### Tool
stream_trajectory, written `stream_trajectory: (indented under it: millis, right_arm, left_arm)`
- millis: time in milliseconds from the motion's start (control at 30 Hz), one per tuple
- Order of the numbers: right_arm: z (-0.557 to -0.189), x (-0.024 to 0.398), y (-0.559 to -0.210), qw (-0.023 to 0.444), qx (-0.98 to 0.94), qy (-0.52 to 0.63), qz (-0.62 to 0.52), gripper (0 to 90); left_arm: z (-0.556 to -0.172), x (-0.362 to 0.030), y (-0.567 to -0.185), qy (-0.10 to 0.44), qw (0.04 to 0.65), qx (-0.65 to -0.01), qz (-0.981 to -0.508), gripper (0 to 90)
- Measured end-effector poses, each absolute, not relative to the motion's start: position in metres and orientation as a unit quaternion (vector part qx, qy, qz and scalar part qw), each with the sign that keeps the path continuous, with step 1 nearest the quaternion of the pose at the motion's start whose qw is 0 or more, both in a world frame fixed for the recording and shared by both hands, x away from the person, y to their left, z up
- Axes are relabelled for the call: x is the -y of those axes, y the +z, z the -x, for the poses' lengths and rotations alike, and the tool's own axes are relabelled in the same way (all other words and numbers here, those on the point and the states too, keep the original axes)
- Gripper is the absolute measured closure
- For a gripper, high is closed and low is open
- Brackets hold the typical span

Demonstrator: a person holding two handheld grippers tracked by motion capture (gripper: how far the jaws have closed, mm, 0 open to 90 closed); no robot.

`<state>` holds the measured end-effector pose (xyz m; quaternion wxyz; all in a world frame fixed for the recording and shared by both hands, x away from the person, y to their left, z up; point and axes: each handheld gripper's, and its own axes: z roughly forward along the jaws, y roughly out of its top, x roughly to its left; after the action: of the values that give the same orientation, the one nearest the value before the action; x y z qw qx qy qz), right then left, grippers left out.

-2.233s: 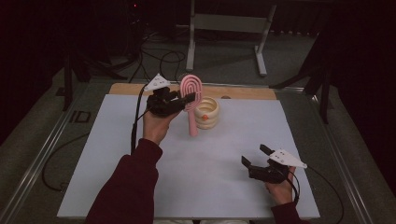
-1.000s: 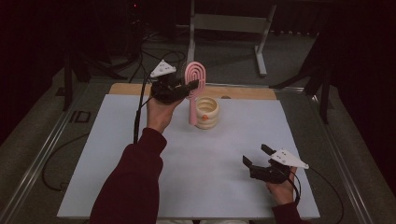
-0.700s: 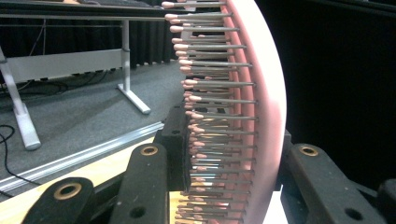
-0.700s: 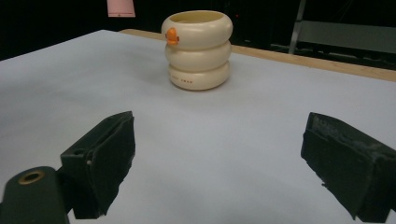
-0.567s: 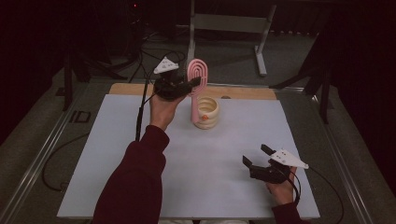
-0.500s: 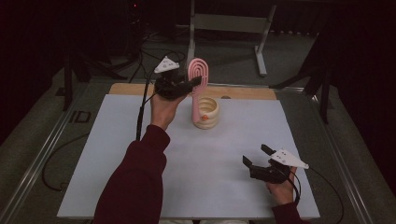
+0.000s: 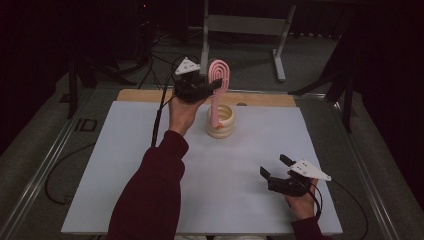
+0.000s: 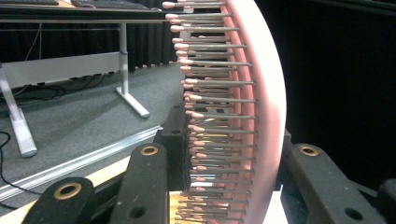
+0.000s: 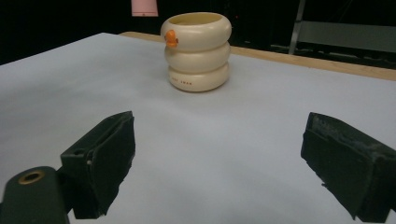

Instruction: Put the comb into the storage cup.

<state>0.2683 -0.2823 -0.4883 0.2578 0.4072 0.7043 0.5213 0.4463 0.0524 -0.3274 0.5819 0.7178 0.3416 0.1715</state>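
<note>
So the left gripper (image 7: 212, 86) has its jaws clamped on the head of a pink hairbrush (image 7: 218, 80), holding it upright in the air with the handle hanging down right over the cream ring-shaped cup (image 7: 221, 121) near the back of the white table (image 7: 120, 165). Up close, the brush bristles (image 8: 219, 116) sit right between the jaws. The right gripper (image 7: 277, 167) rests near the front right corner, jaws wide apart with nothing in them, well away from the cup (image 9: 196, 50).
</note>
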Motion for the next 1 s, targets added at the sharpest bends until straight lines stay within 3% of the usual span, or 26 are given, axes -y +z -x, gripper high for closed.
stream_trajectory:
  millis: [1000]
  right_arm:
    - [-0.267,0.279,-0.488,0.255,-0.705,0.524,-0.403,10.2]
  left_arm:
    - [-0.464,-0.037,-0.329,0.187,0.584,-0.349,-0.708,64.4]
